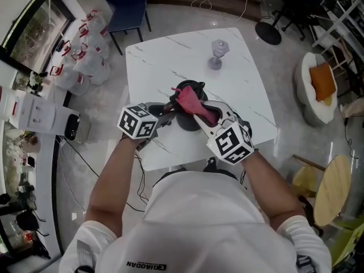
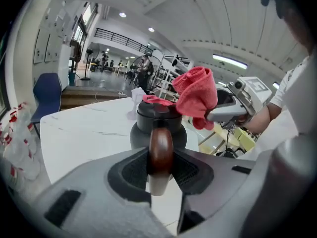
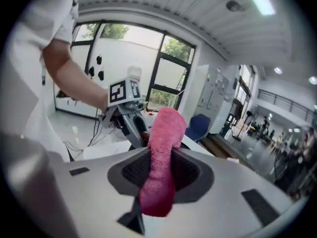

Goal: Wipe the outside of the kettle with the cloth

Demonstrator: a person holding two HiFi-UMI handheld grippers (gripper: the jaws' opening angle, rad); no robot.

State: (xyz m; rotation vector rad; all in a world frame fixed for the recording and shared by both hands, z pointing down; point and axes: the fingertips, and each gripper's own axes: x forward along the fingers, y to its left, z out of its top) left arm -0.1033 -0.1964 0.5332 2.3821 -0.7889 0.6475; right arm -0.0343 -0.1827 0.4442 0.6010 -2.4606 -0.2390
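1. Kettle (image 1: pixel 190 118): dark and round, it sits on the white counter (image 1: pixel 170 56) near the person's edge, between the two grippers.
2. Left of the kettle, the left gripper (image 1: pixel 168 110) has its fingers (image 2: pixel 132 170) pinching the kettle's brown wooden handle (image 2: pixel 161 150). The handle stands upright between them.
3. Above the kettle's top is the bunched pink cloth (image 1: pixel 189 99). Whether it touches the lid I cannot tell.
4. Right of the kettle, the right gripper (image 1: pixel 199 111) has its fingers (image 3: pixel 190 168) pressed on the cloth. The cloth's free end sticks out ahead of them toward the kettle.
5. The kettle's outer wall lies below and just ahead of the cloth-carrying fingers. So the right hand looks better placed to wipe while the left steadies the handle. The cloth would need to come down off the top onto the kettle's side.
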